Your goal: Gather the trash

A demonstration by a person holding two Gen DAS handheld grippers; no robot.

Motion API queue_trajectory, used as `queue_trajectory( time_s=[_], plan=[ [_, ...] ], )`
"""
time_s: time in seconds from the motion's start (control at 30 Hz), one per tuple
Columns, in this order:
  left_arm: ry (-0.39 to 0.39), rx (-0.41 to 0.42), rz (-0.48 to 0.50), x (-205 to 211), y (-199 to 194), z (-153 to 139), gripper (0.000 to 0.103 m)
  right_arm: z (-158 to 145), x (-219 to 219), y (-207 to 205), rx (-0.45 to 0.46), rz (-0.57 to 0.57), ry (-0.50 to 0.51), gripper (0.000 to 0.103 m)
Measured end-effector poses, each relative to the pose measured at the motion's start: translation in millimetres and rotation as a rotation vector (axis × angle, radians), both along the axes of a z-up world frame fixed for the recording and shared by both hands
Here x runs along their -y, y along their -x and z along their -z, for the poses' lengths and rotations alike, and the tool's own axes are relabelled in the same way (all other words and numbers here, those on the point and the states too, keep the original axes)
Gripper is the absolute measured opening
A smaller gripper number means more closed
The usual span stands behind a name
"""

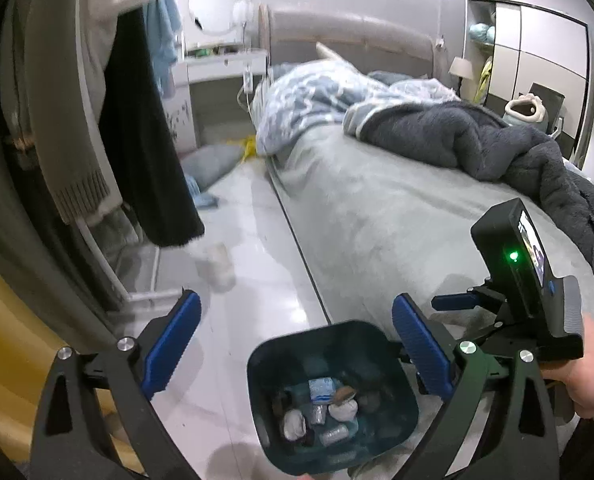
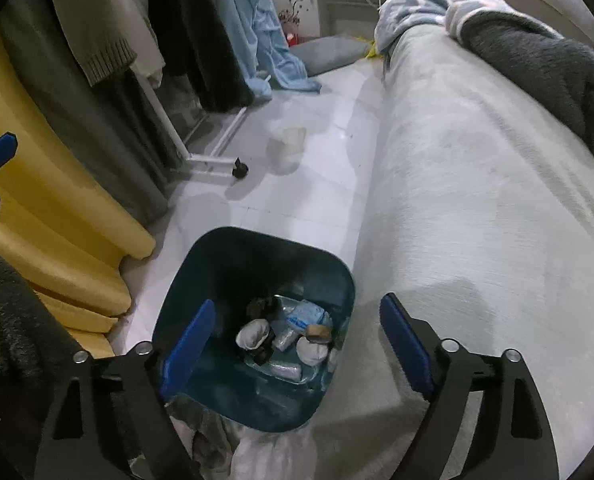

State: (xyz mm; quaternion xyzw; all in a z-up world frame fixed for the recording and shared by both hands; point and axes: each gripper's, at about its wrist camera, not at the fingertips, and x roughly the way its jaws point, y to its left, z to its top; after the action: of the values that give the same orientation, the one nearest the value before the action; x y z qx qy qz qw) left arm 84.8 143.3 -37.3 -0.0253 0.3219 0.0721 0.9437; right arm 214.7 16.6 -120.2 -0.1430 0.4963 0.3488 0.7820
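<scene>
Beside the bed [image 2: 477, 184], on the pale tiled floor [image 2: 321, 184], stands a dark teal bin [image 2: 201, 280], its rim close against the bed's grey cover. At the bin's bottom lies the collected trash [image 2: 293, 336]: crumpled white wads, a blue-and-white packet, a brown-topped round piece and clear plastic wrappers. The packet carries some print, but it is too small and blurred to read, and no brand or label can be made out anywhere else.

Over the bin hangs the right gripper [image 2: 297, 340], its blue pads spread wide with nothing between them; one pad shows against the bin's inner wall, the other over the bed's edge. The left gripper [image 1: 295, 344] is likewise spread wide and empty, looking down at the bin [image 1: 397, 384] from the side away from the bed. A hand [image 1: 589, 376] holds the right gripper's body, where a small green light glows.

Further from the bin along the floor stands a translucent plastic cup [image 2: 287, 148], near the white foot of a clothes rack [image 2: 213, 160] hung with garments. A dark fleece blanket [image 1: 469, 140] lies rumpled on the bed.
</scene>
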Motion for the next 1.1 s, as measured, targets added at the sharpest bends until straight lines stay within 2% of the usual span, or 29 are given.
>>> queue_trajectory(
  time_s=[0.13,0.27,0.6,0.87,1.1],
  plan=[
    [-0.040,0.052,-0.023,11,8,-12,0.098,-24,21,7,0.065,0.020,-0.023,0.093],
    [0.002,0.091,-0.008,19,15,-25,0.099,-48,49,12,0.147,0.046,-0.030,0.098],
    [0.015,0.139,0.015,50,33,-42,0.100,-100,145,34,0.324,0.211,-0.072,0.100],
    [-0.001,0.148,0.051,79,44,-47,0.100,-120,184,73,0.422,0.302,-0.095,0.100],
    [0.009,0.148,0.059,92,51,-47,0.100,-120,224,100,0.467,0.407,-0.119,0.100]
  ],
)
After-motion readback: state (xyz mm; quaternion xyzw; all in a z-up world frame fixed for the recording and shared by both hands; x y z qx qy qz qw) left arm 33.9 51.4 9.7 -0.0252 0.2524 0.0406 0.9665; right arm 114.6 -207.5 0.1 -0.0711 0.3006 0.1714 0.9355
